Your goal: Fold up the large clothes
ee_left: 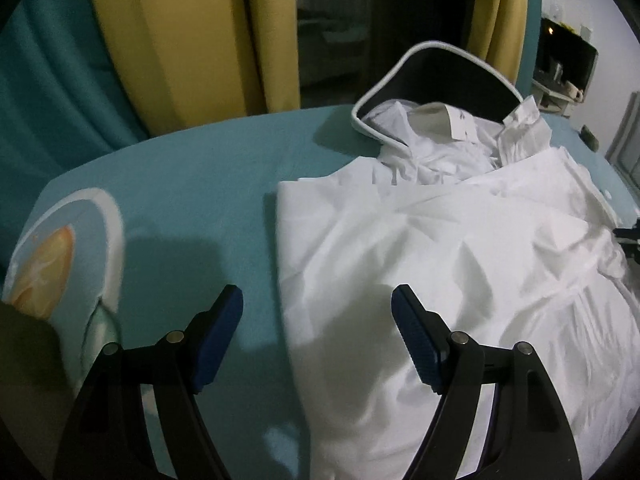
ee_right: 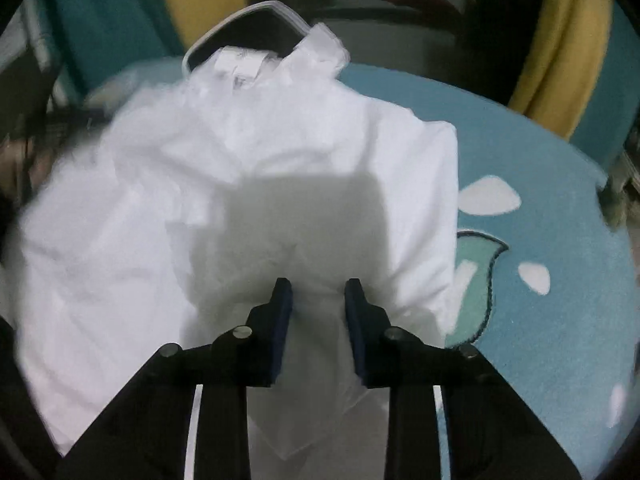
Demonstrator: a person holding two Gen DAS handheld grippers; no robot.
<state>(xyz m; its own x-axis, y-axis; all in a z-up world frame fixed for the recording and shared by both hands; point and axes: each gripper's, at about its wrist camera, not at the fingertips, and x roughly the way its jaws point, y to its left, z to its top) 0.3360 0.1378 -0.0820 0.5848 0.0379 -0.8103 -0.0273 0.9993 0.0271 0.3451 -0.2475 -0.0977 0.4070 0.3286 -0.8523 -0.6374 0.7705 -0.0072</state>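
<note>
dim, overhead light, hard shadows, motion blur, fisheye-warped edges

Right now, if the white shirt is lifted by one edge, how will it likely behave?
Probably floppy: the white shirt lies creased in soft folds. Likely light, being thin cloth. Its fold may slide open, since the right hand-held gripper has fabric bunched between its fingers.

Two tools show, one left tool (ee_left: 316, 312) and one right tool (ee_right: 319, 286), with one white garment (ee_left: 460, 264) ahead of both, one dark white-rimmed basket (ee_left: 436, 76) beyond it, one teal patterned cover (ee_left: 192, 184) underneath, and two yellow curtains (ee_left: 168, 32) far behind
</note>
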